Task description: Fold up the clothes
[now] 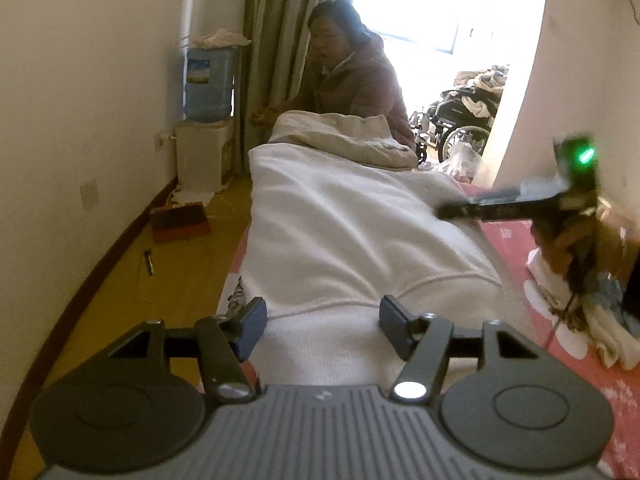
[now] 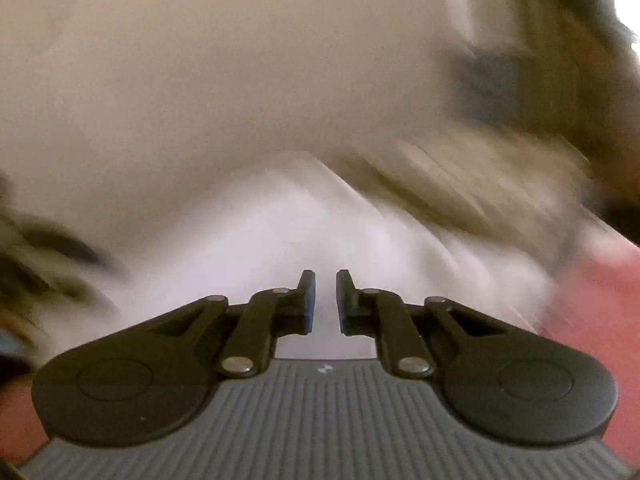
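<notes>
Lying spread along the pink bed [image 1: 508, 236], hem nearest, the white garment [image 1: 352, 236] being laid out flat for folding. Hovering over that hem, left gripper [image 1: 322, 322] with fingers released wide, probably lining up a grasp. Sweeping in blurred beside the garment, right gripper [image 2: 325, 300], fingers nearly clenched, grasping nothing visible.

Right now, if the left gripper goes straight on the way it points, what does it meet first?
The left gripper, jaws open, already sits low over the near ribbed end of the white garment. Straight on, it would likely run along or into that fabric first, well before the beige garment beyond. Its height above the cloth is unclear.
</notes>
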A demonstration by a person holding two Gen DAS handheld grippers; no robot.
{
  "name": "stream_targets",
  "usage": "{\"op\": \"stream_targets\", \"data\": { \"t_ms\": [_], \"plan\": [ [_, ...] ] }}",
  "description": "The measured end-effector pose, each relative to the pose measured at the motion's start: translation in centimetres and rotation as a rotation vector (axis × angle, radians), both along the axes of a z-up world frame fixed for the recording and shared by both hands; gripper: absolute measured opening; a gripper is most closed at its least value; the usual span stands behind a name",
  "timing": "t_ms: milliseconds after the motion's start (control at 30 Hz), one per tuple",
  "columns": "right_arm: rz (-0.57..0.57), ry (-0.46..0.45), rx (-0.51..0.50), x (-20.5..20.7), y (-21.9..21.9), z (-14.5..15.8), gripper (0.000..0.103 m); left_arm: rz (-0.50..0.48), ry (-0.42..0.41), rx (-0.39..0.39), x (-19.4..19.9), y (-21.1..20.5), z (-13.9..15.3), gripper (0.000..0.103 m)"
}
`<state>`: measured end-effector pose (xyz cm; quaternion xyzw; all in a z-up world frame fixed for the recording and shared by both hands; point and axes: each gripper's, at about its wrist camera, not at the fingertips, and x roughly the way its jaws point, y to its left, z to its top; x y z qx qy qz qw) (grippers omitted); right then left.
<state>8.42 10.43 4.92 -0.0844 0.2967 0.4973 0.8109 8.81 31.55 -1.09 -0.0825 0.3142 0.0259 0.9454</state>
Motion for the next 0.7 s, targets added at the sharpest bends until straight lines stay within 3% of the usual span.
{"op": "stream_targets", "data": {
  "t_ms": [33, 67, 133, 167, 267, 333, 367, 400, 467, 533, 600, 700],
  "plan": [
    [-0.137, 0.072, 0.039, 1.6, -2.0, -0.6, 0.0, -0.001, -0.003, -0.003, -0.1, 0.0, 0.0, 0.067],
    [-0.235, 0.118, 0.085, 2.4, -3.7, -0.6, 0.003, 0.0, -0.003, -0.003, -0.2, 0.0, 0.0, 0.067],
    [-0.282, 0.105, 0.207, 0.9, -5.6, 1.7, 0.007, 0.012, 0.006, -0.016, -0.4, 0.3, -0.2, 0.067],
    [-0.271, 0.094, 0.258, -0.2, -6.0, 2.9, 0.007, 0.018, 0.011, -0.023, -0.4, 0.4, -0.3, 0.068],
    [0.03, 0.031, 0.307, -5.6, -1.5, 6.2, 0.007, 0.038, 0.022, -0.038, -0.8, 0.7, -0.6, 0.069],
    [0.212, -0.005, 0.261, -8.8, 1.6, 6.3, 0.006, 0.054, 0.026, -0.042, -1.2, 0.8, -0.6, 0.069],
    [0.249, -0.03, 0.208, -9.6, 2.5, 5.5, 0.007, 0.057, 0.033, -0.039, -1.8, 0.8, -0.6, 0.069],
    [0.24, -0.04, 0.153, -9.8, 2.9, 4.5, 0.007, 0.06, 0.041, -0.036, -2.3, 0.8, -0.7, 0.069],
    [0.036, 0.013, 0.064, -7.9, 1.6, 2.1, 0.006, 0.073, 0.067, -0.035, -3.9, 1.2, -0.5, 0.069],
    [-0.133, 0.139, 0.165, -6.5, -1.7, 1.9, 0.011, 0.094, 0.065, -0.027, -5.4, 1.5, 0.3, 0.064],
    [-0.147, 0.131, 0.244, -7.9, -3.0, 3.5, 0.011, 0.096, 0.025, -0.004, -6.3, 1.5, 1.6, 0.064],
    [-0.037, 0.057, 0.275, -12.8, -1.7, 6.0, 0.012, 0.046, -0.063, 0.022, -4.8, 0.0, 3.2, 0.066]
  ]
}}
